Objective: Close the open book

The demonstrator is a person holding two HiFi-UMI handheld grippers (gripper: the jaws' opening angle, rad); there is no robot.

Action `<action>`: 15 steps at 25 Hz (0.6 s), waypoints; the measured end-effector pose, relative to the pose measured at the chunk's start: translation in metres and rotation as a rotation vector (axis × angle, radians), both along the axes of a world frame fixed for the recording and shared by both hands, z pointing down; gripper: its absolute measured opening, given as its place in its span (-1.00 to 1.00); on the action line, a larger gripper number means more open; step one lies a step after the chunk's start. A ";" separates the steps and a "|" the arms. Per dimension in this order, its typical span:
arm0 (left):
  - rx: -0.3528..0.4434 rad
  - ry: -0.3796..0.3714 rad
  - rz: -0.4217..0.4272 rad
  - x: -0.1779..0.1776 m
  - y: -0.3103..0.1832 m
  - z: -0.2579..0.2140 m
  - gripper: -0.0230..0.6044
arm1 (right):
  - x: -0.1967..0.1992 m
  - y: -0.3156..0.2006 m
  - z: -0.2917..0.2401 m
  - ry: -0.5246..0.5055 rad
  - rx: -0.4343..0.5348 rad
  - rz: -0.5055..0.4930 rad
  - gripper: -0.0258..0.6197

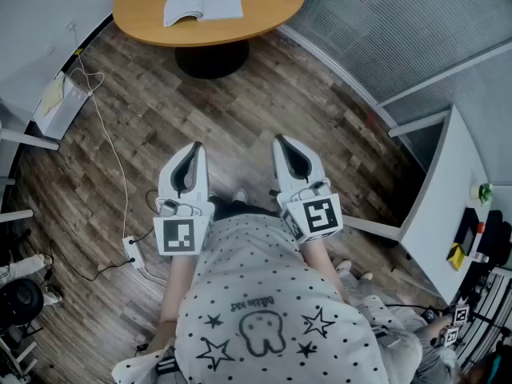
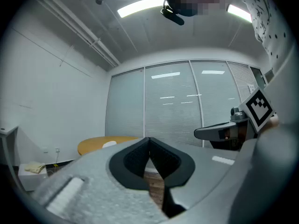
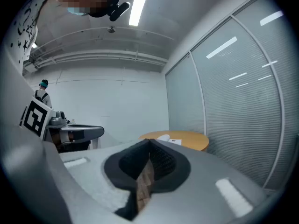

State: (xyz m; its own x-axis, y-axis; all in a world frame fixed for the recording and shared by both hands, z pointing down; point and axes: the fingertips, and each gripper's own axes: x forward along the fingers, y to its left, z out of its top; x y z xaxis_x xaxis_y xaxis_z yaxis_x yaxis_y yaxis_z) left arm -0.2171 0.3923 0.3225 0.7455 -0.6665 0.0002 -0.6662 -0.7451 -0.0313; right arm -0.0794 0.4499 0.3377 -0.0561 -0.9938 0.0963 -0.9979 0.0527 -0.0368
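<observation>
An open white book (image 1: 202, 2) lies on a round wooden table (image 1: 264, 14) at the top of the head view, well ahead of both grippers. The same book (image 3: 166, 138) shows small on the table (image 3: 187, 138) in the right gripper view. In the left gripper view only the table's edge (image 2: 96, 144) appears. My left gripper (image 1: 195, 147) and my right gripper (image 1: 279, 142) are held side by side close to the person's body, over the floor. Both have their jaws together with nothing between them.
A dark pedestal (image 1: 212, 58) carries the table on a wood-plank floor. A white cable and a power strip (image 1: 131, 250) lie on the floor at left. A white desk (image 1: 444, 214) with small items stands at right. Glass partitions with blinds line the room.
</observation>
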 end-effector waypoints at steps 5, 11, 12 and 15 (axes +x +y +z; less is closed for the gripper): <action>-0.011 -0.001 0.006 0.001 -0.001 0.002 -0.90 | 0.000 -0.002 0.002 -0.005 -0.001 0.000 -0.91; -0.009 0.002 0.004 0.003 0.001 0.003 -0.89 | 0.004 0.002 0.002 -0.010 0.000 0.004 -0.91; -0.009 0.004 0.004 0.003 0.001 0.003 -0.89 | 0.004 0.002 0.002 -0.009 0.000 0.004 -0.91; -0.005 -0.002 0.007 0.004 -0.002 0.003 -0.89 | 0.006 -0.001 0.003 -0.003 -0.004 0.006 -0.91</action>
State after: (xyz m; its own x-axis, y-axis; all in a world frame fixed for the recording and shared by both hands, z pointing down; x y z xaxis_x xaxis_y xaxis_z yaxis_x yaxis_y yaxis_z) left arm -0.2130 0.3904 0.3256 0.7503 -0.6610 0.0054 -0.6606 -0.7501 -0.0290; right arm -0.0732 0.4487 0.3407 -0.0503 -0.9937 0.1004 -0.9981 0.0464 -0.0403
